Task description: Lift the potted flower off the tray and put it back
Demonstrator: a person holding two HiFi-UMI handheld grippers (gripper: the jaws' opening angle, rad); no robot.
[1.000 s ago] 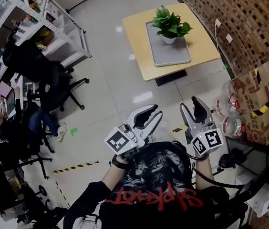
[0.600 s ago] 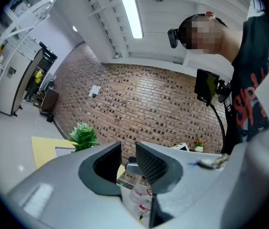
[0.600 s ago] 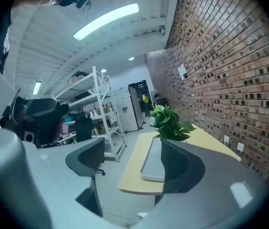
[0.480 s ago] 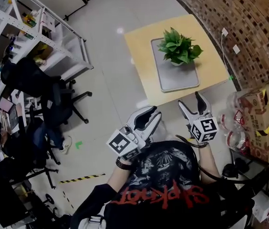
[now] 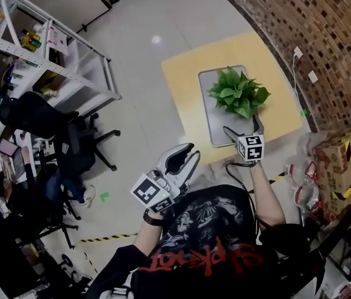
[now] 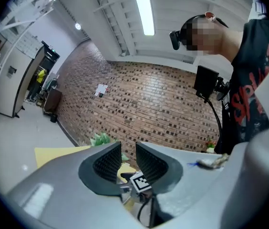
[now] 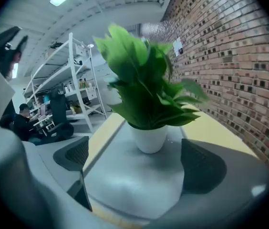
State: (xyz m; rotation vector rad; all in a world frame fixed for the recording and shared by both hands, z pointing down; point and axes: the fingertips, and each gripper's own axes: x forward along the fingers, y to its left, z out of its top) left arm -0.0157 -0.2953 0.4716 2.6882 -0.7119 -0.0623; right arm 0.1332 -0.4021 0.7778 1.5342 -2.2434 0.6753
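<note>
My right tongs (image 5: 241,128) were opening, jaws wide apart with nothing between them, and stood over the tray's (image 5: 210,108) 6 o'clock end, aimed at the potted flower (image 5: 238,92). The flower stood upright on the tray toward its 12 o'clock end, just ahead of the pads and not yet between them. My left tongs (image 5: 185,157) hung off the surface (image 5: 185,80) at 8 o'clock from the right ones, jaws a narrow gap apart and empty. My worry was the leaves: they spread wider than the white pot (image 7: 149,137) and hid it from the head view, so I judged the pads might close on foliage rather than the pot wall. A hasty push forward could also nudge the pot and tip it, and the smooth, tapered pot might slip in a grip taken too high or too lightly.
</note>
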